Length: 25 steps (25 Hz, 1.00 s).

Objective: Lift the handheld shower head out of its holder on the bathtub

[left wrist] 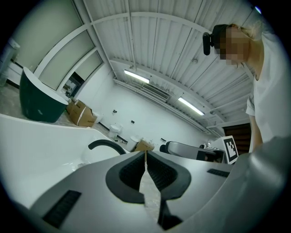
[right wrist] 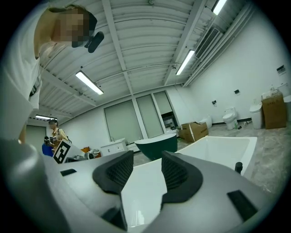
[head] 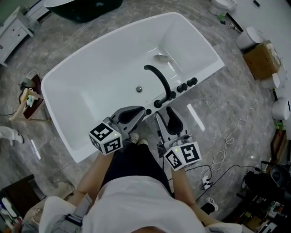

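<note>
A white bathtub (head: 200, 50) fills the middle of the head view. A curved black spout (head: 159, 77) rises from its near rim, with a row of small black fittings (head: 186, 85) beside it. I cannot tell which fitting is the shower head. My left gripper (head: 143, 111) hovers at the near rim, left of the spout base, jaws shut and empty (left wrist: 145, 154). My right gripper (head: 164, 113) is just beside it, short of the rim, and open. Nothing sits between its pads (right wrist: 148, 159), and the tub (right wrist: 218, 145) and one black knob (right wrist: 238, 167) show beyond them.
A dark green tub (head: 86, 9) stands behind the white one. A cardboard box (head: 261, 59) and white toilets sit at the right. Cables (head: 227, 154) trail over the marble floor by my right side. A white cabinet (head: 13, 32) is at far left.
</note>
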Available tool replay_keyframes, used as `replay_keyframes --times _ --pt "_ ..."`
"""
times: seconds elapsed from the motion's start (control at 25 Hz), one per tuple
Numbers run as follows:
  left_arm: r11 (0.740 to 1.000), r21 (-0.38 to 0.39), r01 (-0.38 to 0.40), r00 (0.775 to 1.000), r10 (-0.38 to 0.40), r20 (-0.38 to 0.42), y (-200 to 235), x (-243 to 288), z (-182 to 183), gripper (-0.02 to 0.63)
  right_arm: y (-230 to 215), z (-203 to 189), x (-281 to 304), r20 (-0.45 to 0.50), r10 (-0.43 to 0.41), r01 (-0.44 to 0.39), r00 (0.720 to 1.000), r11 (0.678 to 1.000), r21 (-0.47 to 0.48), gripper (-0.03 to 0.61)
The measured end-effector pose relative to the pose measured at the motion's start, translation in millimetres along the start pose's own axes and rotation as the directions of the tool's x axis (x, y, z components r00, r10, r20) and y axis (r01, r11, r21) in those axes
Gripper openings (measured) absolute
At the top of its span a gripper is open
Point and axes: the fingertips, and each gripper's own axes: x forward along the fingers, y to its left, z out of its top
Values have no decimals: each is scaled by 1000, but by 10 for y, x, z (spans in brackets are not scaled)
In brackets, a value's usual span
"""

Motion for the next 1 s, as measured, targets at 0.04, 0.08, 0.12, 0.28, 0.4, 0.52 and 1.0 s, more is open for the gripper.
replay_keyframes --times 0.04,0.08,0.12,0.28,0.4,0.52,1.0 --pt "1000 -4 -3 1000 3 -3 23 7 -18 20 -27 -31 20 -9 -1 1 1000 1000 3 190" --pt "1000 -8 -6 1000 6 -5 46 10 -38 20 -50 -64 39 -19 -3 3 1000 1000 5 190" --pt "1000 -12 -10 1000 10 -8 70 10 -59 20 -69 -95 58 -28 -4 4 1000 1000 5 190" --pt "999 -24 -31 999 30 -21 175 31 -144 20 -149 -246 126 -72 6 -7 997 1000 -18 190" --pt "998 -35 -49 998 48 -27 269 12 -202 20 -186 -394 184 -106 14 -17 994 1000 -20 190" --pt "996 -55 -72 997 70 -35 351 -28 -288 20 -192 -531 228 -130 21 -22 991 1000 -2 190" --pt "988 -107 -107 992 99 -76 669 23 -673 20 -199 -1071 461 -243 72 -87 967 995 -52 190"
